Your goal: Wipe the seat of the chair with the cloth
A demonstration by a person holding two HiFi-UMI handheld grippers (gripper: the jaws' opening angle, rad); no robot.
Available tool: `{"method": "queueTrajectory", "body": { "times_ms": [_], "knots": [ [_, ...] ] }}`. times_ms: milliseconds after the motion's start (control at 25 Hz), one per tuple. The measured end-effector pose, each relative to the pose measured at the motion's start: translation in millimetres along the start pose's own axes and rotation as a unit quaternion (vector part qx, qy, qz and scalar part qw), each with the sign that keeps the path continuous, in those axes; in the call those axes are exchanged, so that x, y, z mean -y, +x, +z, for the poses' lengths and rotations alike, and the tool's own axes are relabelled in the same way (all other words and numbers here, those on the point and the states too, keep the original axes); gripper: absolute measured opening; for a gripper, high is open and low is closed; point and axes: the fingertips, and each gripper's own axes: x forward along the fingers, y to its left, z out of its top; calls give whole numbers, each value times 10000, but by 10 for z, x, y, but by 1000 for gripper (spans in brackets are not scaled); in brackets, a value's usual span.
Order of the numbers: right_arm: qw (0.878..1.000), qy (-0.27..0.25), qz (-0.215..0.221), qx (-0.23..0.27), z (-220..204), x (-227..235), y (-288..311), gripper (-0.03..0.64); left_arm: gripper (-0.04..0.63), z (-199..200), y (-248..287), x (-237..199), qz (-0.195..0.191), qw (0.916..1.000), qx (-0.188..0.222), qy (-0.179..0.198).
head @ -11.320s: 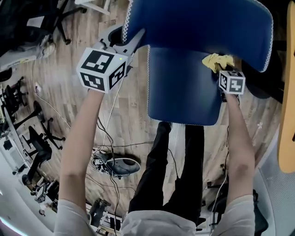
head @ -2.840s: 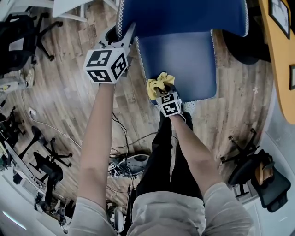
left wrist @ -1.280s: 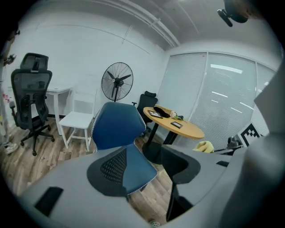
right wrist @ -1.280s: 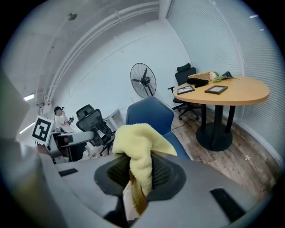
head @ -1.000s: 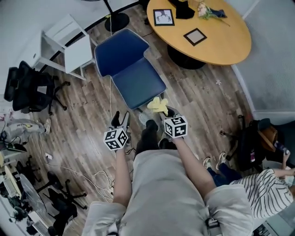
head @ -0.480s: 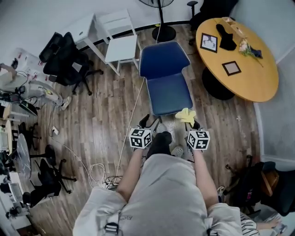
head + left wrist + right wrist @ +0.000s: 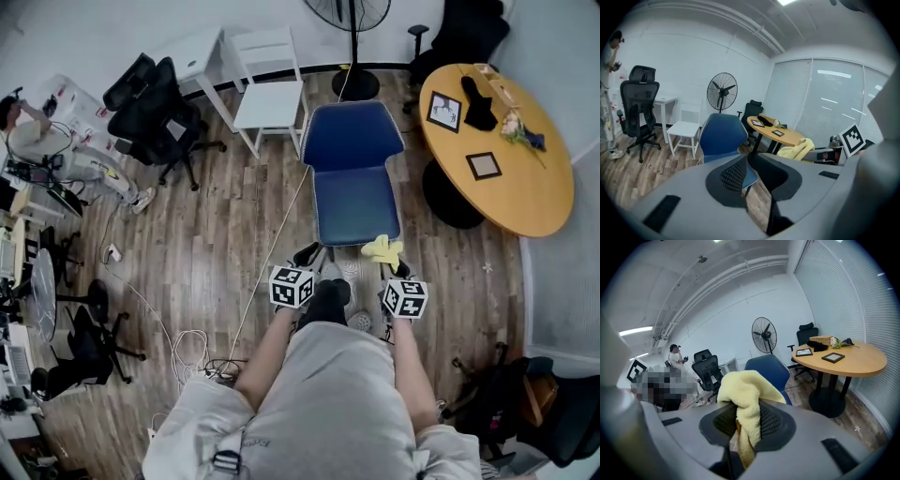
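Note:
The blue chair [image 7: 357, 202] stands ahead of me, its seat bare. Both grippers hang short of its front edge, near my feet. My right gripper [image 7: 390, 264] is shut on the yellow cloth [image 7: 382, 249], which bunches over the pads in the right gripper view [image 7: 746, 389]. My left gripper [image 7: 307, 256] holds nothing; its jaws are closing and only a narrow gap remains between them [image 7: 749, 160]. The left gripper view shows the chair [image 7: 719, 136] beyond the jaws and the cloth [image 7: 797, 148] to the right.
A round wooden table [image 7: 534, 192] with picture frames stands right of the chair. A white stool [image 7: 268, 101], a floor fan [image 7: 353, 82] and black office chairs [image 7: 153, 105] are behind and to the left. Cables [image 7: 192, 342] lie on the wooden floor. A person [image 7: 21, 112] is at far left.
I have backed away from the chair and risen; both grippers came off the seat and back toward my body. The cloth stays in the right gripper.

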Motion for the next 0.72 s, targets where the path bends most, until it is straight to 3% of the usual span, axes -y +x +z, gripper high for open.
{"method": "queueTrajectory", "body": {
  "times_ms": [160,720],
  "knots": [
    [10000,22,59,-45,-47,-69,-7,78,34,20,-70,-18,7,10000,37,-58],
    [10000,-85,21,-41,-81,13,-106,77,31,-129,-38,16,176,9995,-281,-10]
  ]
}}
